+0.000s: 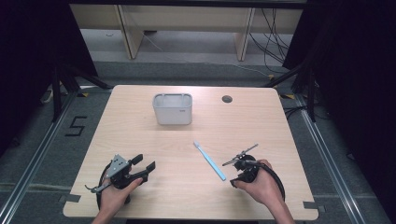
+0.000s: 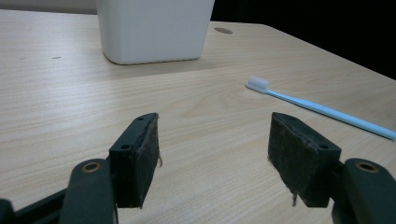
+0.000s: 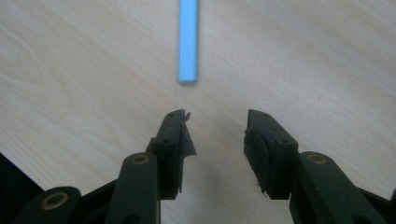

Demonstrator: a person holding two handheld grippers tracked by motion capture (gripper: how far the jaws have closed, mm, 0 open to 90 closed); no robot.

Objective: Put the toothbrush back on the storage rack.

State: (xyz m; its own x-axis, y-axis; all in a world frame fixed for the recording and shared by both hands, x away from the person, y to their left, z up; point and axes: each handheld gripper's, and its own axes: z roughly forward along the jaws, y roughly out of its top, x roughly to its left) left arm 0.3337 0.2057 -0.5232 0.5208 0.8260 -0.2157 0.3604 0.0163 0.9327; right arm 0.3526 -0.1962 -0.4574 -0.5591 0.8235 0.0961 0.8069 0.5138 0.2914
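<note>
wooden table [image 1: 140,140]: white container [image 1: 173,108] at 12 o'clock, upright; blue toothbrush [image 1: 209,160] lying flat at centre, bristle head toward 11 o'clock. left gripper [image 1: 144,167] at 8 o'clock, jaws spread wide, nothing between. right gripper [image 1: 236,179] at 4 o'clock, jaws parted, empty, just beside the toothbrush handle end.

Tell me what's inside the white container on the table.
From the high view, the white container is open-topped and the visible part of its interior looks empty; the near wall hides the bottom. The toothbrush lies outside on the table.
</note>
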